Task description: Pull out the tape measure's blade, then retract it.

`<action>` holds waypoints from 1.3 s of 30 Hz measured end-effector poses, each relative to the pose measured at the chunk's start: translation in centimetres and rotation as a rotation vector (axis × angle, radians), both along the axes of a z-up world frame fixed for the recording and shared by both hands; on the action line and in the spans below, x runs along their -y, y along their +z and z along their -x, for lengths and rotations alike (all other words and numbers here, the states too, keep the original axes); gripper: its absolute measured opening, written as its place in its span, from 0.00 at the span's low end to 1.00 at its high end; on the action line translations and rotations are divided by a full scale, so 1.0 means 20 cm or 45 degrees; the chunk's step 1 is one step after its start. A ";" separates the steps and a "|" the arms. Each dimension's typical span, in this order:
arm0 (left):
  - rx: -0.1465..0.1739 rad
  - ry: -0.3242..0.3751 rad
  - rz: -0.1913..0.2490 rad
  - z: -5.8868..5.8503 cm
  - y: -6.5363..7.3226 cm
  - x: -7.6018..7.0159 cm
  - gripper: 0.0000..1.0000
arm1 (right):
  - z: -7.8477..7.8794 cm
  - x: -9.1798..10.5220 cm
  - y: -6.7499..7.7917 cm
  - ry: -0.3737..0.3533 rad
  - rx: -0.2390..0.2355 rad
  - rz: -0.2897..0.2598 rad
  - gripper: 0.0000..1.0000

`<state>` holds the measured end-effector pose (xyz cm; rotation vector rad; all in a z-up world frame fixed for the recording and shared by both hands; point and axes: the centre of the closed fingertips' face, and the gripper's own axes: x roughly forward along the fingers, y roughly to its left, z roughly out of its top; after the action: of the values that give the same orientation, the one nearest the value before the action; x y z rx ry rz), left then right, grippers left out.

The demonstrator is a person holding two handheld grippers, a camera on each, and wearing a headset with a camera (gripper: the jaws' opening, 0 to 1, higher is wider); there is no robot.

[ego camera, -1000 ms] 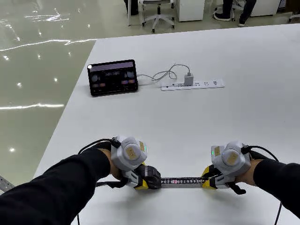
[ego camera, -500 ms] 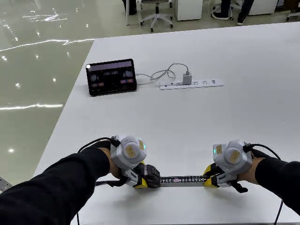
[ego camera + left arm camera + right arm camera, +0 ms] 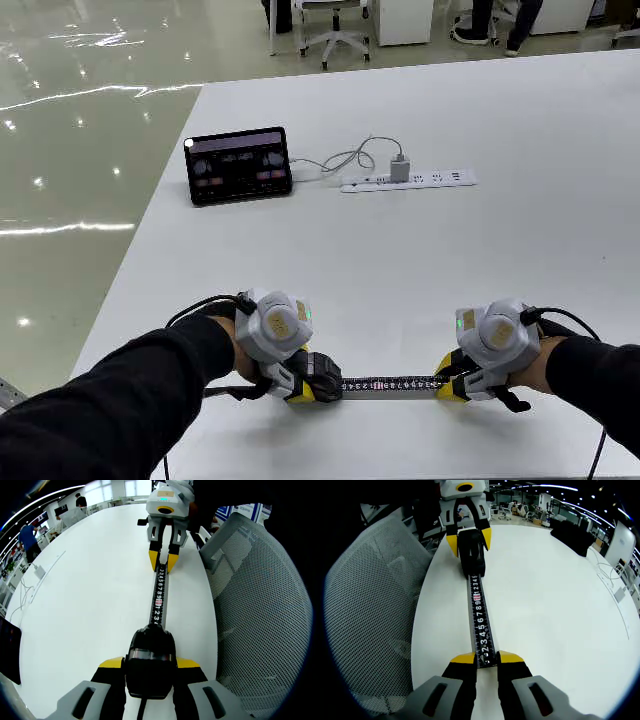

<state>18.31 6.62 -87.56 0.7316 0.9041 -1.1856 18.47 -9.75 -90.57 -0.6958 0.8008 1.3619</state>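
Yellow-tipped jaws of the left gripper (image 3: 150, 664) clamp the black tape measure case (image 3: 150, 647) near the white table's (image 3: 420, 260) near edge. To its right, the right gripper (image 3: 487, 658) pinches the grey numbered metal blade (image 3: 479, 615) by its end. Over the last second the blade lengthened slightly, then nearly stopped. The pull-out looks about done, with retraction next.

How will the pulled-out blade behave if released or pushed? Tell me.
The blade, a thin strip held straight between the case in the left tongs and the right tongs, would probably spring back toward the case if released. Pushed endwise, it likely buckles rather than stays stiff.
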 end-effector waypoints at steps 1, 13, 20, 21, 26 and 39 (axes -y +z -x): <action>0.000 -0.001 -0.001 0.00 0.00 0.00 0.32 | 0.00 0.00 0.00 0.001 0.001 0.002 0.10; 0.005 -0.004 -0.001 0.00 0.00 0.00 0.32 | 0.01 0.03 0.00 -0.009 -0.001 0.002 0.10; 0.006 -0.010 0.000 0.00 0.00 0.00 0.32 | 0.01 0.05 0.00 -0.006 -0.008 0.007 0.10; 0.006 -0.009 -0.001 0.00 0.00 0.00 0.32 | 0.01 0.05 0.00 -0.006 -0.007 0.008 0.10; 0.007 -0.009 -0.001 0.01 0.00 0.00 0.32 | 0.01 0.06 0.00 -0.007 -0.005 0.010 0.10; 0.007 -0.002 0.000 0.01 0.00 0.01 0.32 | 0.02 0.10 0.00 -0.013 0.001 0.014 0.11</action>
<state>18.21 6.50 -87.59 0.7355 0.8990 -1.1846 18.17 -11.85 -90.52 -0.6999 0.8104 1.3492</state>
